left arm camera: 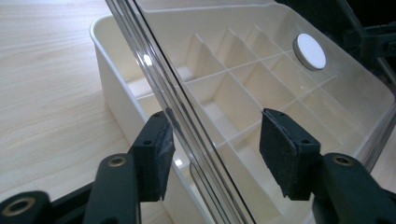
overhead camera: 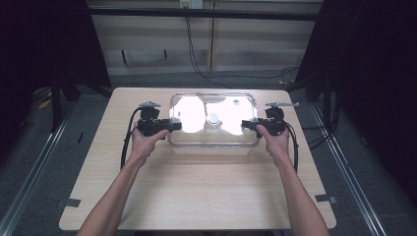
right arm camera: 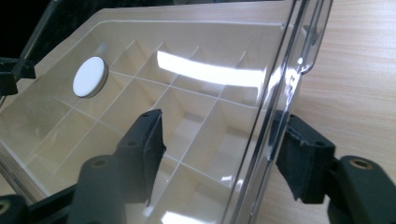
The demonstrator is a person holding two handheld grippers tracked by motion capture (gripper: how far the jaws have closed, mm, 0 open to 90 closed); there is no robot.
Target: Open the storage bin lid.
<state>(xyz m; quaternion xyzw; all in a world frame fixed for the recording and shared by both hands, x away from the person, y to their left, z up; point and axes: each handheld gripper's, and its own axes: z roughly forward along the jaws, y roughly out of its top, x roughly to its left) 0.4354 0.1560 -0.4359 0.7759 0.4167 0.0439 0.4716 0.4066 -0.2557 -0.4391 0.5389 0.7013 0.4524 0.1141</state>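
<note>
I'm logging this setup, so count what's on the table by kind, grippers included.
Cream divided box: 1
Clear lid: 1
White round disc on the lid: 1
Grippers, left gripper and right gripper: 2
Total: 5

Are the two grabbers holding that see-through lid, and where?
Not firmly yet: left gripper and right gripper straddle the clear lid's opposite end rims, pads not clearly pressing.

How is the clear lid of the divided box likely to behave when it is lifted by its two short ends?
The clear lid looks like thin hard plastic, so it probably stays fairly stiff and feels light. Its glossy surface, with bright reflections, may slip between the pads. Its rim stands between the jaws of the left claw and the right claw, so it should lift level.
</note>
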